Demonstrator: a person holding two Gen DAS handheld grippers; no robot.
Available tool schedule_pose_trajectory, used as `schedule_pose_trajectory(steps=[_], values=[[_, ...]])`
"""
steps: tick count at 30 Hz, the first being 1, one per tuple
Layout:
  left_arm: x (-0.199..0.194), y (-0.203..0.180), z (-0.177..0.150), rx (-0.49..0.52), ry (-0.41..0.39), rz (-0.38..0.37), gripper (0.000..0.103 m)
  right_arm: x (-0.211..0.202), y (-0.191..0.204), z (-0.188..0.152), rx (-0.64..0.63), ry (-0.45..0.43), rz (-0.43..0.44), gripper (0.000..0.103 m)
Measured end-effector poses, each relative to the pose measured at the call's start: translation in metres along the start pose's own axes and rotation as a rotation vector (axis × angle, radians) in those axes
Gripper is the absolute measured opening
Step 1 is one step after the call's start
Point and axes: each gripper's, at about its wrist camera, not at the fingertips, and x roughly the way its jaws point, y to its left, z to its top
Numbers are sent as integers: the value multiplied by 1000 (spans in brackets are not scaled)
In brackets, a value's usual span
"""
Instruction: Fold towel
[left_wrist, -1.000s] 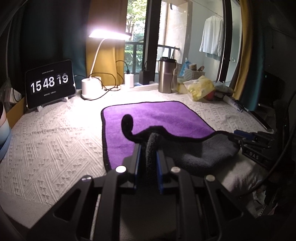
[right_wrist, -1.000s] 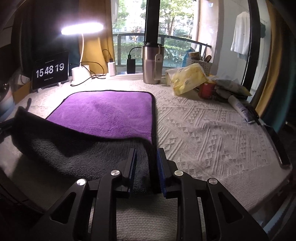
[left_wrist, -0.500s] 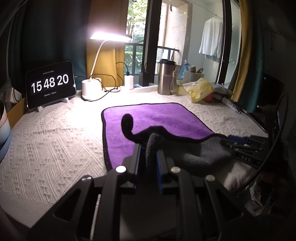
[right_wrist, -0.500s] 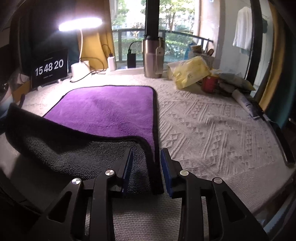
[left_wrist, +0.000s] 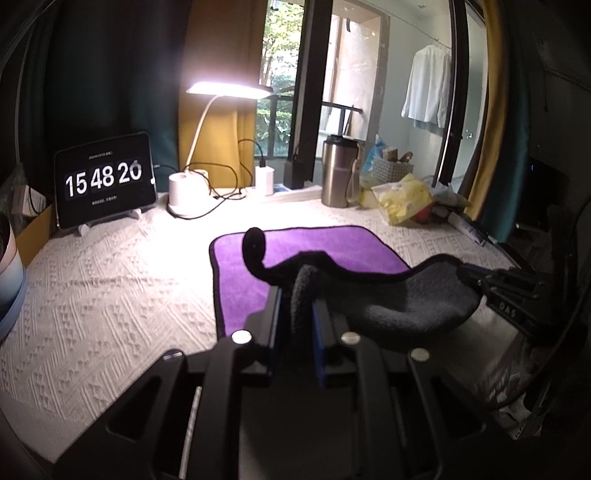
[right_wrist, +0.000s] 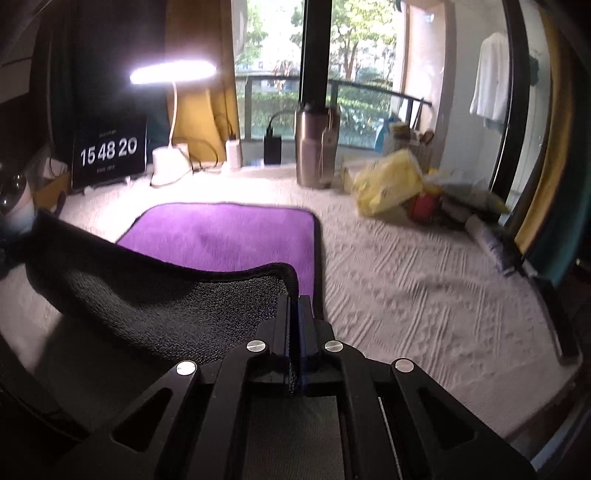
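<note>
The towel (left_wrist: 317, 247) is purple on top and dark grey underneath, with a black hem. Its far half lies flat on the white textured cloth. My left gripper (left_wrist: 295, 295) is shut on the near left corner, which curls up above the fingers. My right gripper (right_wrist: 295, 299) is shut on the near right corner of the towel (right_wrist: 221, 236). Both near corners are lifted, so the grey underside (right_wrist: 155, 302) hangs between them. The right gripper also shows at the right edge of the left wrist view (left_wrist: 495, 284).
Along the back stand a tablet clock (left_wrist: 103, 181), a lit desk lamp (left_wrist: 188, 192), a steel tumbler (left_wrist: 338, 173), chargers with cables and a yellow bag (left_wrist: 402, 199). A tube (right_wrist: 491, 243) lies at the right. A pale container (left_wrist: 9, 266) sits at the left edge.
The right gripper closed on the near right corner, which it only straddled before. Both grippers rose, lifting the near edge higher off the cloth.
</note>
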Motion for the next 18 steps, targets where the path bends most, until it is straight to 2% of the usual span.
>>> schedule_pose_trajectory(steps=[9,18], values=[[17,14,22,-6,-18,-4,16,0,-3,27,18,-58,-28,4],[41,27,32,-25,-4,-15,16,19,-1,47,29,-57,-40,4]])
